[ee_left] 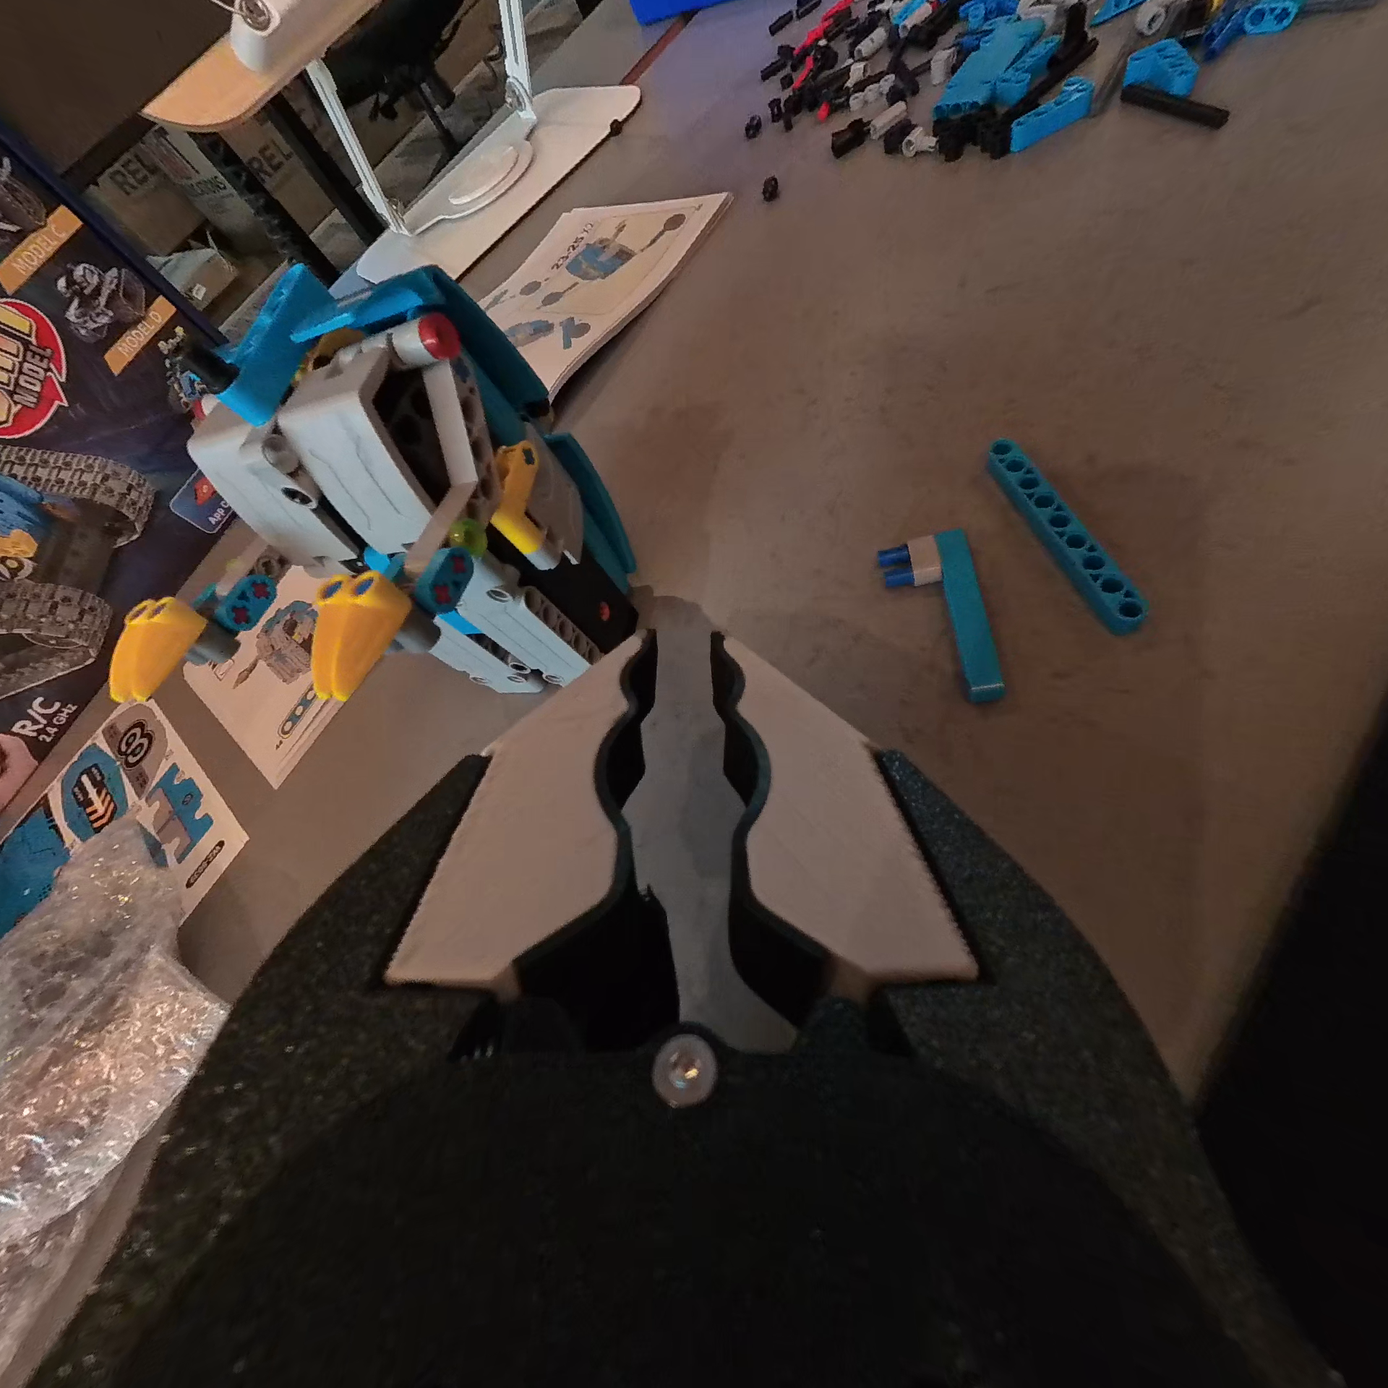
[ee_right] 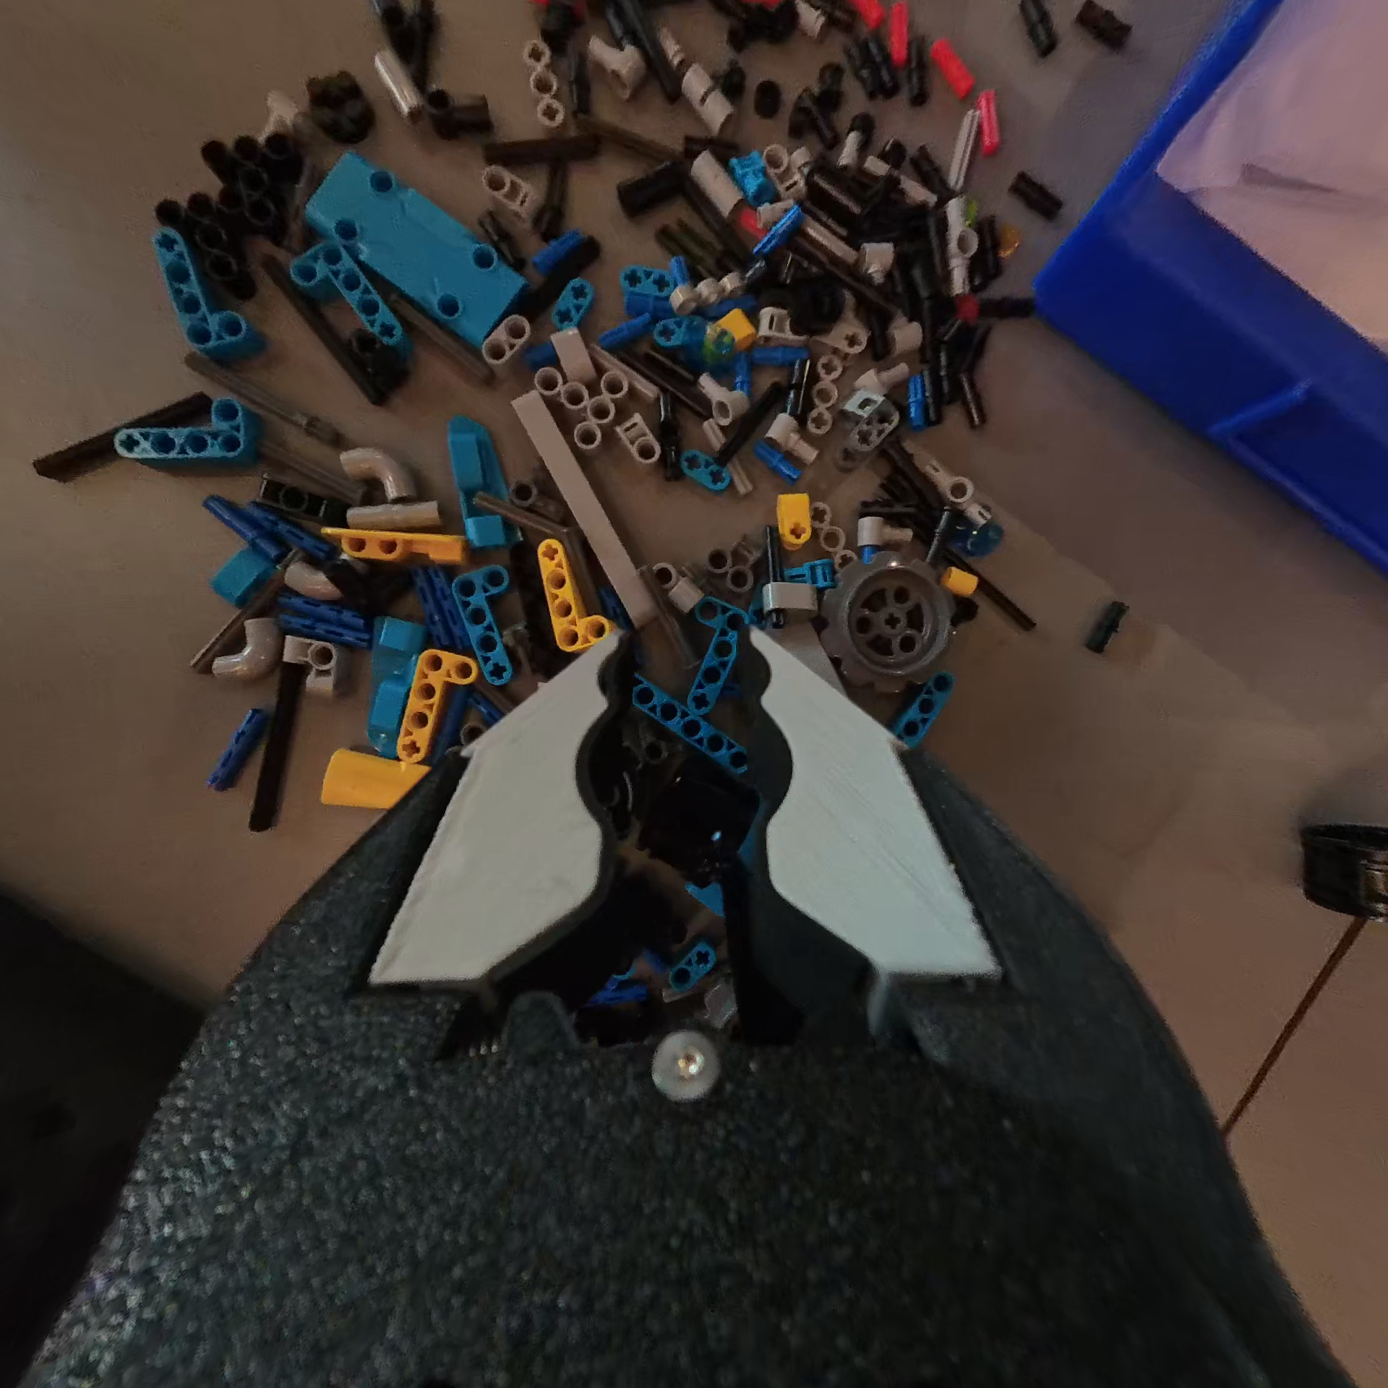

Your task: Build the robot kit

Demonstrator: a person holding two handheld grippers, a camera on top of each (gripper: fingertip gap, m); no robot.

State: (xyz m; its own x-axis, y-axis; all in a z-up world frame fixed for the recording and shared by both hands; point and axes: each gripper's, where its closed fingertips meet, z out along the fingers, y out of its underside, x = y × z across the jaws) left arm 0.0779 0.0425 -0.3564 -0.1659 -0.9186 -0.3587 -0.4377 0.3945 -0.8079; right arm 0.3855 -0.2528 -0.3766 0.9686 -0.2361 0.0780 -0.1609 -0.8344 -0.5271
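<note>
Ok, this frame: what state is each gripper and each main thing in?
left gripper: open, nothing held, tips beside the model
brick model: partly built, lying tilted on the table
teal holed beam: loose, flat on the table
right gripper: open, nothing held, over the parts pile
parts pile: loose, scattered
grey gear wheel: lying flat

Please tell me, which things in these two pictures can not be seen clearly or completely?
- Left wrist view: whether the left gripper touches the brick-built model; the fingertips hide the contact spot.
- Left wrist view: the bubble wrap is cut off by the left edge.
- Right wrist view: parts under the open right gripper are dark and hidden by its fingers.
- Right wrist view: the blue bin and a black round object are cut off by the right edge.
</note>
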